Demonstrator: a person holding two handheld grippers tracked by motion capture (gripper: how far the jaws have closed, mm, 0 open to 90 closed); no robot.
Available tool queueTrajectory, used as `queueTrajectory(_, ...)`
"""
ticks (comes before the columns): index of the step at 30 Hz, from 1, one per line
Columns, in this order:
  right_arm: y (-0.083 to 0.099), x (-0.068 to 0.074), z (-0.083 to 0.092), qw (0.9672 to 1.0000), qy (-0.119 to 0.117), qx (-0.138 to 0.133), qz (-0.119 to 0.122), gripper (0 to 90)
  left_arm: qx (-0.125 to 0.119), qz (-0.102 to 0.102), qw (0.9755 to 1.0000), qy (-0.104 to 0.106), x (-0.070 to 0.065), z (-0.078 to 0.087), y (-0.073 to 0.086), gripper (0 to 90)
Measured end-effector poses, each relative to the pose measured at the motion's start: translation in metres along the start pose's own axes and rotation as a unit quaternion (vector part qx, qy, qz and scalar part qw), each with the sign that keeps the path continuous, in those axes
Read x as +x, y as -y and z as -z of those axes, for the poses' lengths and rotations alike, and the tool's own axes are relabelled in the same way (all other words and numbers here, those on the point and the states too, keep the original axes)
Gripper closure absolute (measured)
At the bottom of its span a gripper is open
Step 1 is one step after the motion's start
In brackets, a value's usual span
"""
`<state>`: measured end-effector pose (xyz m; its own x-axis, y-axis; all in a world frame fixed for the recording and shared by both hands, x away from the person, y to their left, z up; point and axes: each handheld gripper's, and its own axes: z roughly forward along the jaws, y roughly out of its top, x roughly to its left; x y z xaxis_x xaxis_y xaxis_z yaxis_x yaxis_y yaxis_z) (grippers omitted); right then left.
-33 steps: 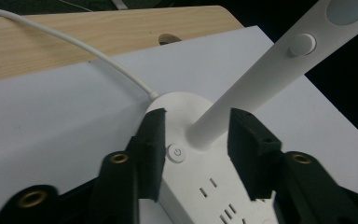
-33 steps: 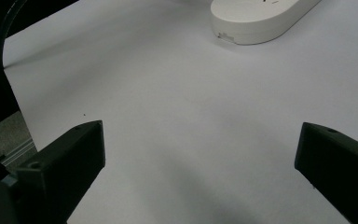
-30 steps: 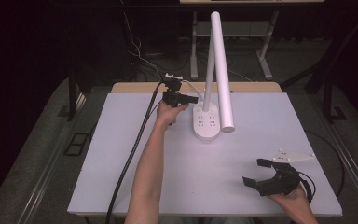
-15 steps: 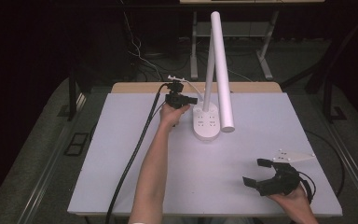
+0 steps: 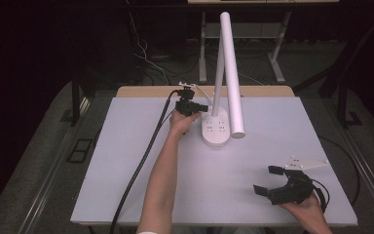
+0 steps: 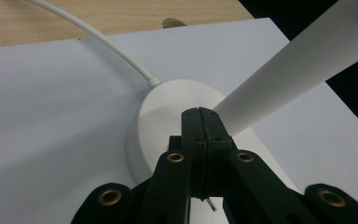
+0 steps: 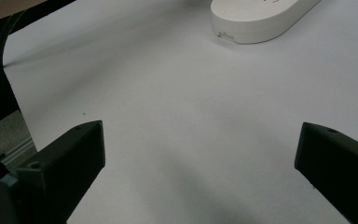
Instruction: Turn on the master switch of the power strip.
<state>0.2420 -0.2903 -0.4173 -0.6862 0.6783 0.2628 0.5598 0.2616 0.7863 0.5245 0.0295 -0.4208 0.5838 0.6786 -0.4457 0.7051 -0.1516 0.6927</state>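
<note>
Left gripper view shows the left gripper (image 6: 199, 114) with jaws pressed together above the lamp base (image 6: 161, 116). The right gripper (image 5: 271, 180) has its jaws wide apart over the table (image 5: 126, 161).

left gripper (image 5: 202, 106) edged closer to lamp base (image 5: 216, 130), fingers pressed together

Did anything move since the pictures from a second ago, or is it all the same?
Hardly anything. The left gripper crept a little closer to the white lamp's base, with its jaws pressed together at the foot of the lamp's arm. It hasn't grabbed anything. The right gripper stayed wide open at the near right of the table, and the lamp did not move.
</note>
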Motion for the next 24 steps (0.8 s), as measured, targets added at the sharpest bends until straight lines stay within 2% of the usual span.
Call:
queueTrajectory(11, 0.000, 0.000, -0.001, 1.0000, -0.001, 0.001, 0.001, 1.0, 0.006, 0.008, 0.9999, -0.007, 0.000, -0.010, 0.006, 89.9)
queueTrajectory(15, 0.000, 0.000, -0.001, 1.0000, -0.002, 0.002, 0.002, 1.0, 0.011, -0.008, 0.9999, -0.005, 0.000, -0.013, 0.009, 89.9)
queueTrajectory(16, 0.000, 0.000, -0.001, 1.0000, -0.003, 0.003, 0.003, 1.0, 0.004, -0.003, 1.0000, -0.006, -0.001, -0.014, 0.010, 90.0)
queueTrajectory(17, 0.000, 0.000, -0.001, 1.0000, -0.003, 0.003, 0.002, 1.0, 0.010, -0.009, 0.9999, -0.008, -0.001, -0.013, 0.010, 90.0)
queueTrajectory(18, 0.000, 0.000, -0.002, 1.0000, -0.003, 0.003, 0.002, 1.0, 0.007, -0.007, 0.9999, -0.011, -0.003, -0.013, 0.010, 90.0)
queueTrajectory(21, 0.000, 0.001, -0.002, 1.0000, -0.004, 0.004, 0.002, 1.0, 0.007, -0.027, 0.9992, -0.028, -0.006, -0.013, 0.009, 89.9)
queueTrajectory(24, 0.000, 0.001, -0.002, 1.0000, -0.005, 0.006, 0.001, 1.0, 0.007, -0.033, 0.9989, -0.032, -0.007, -0.013, 0.010, 89.9)
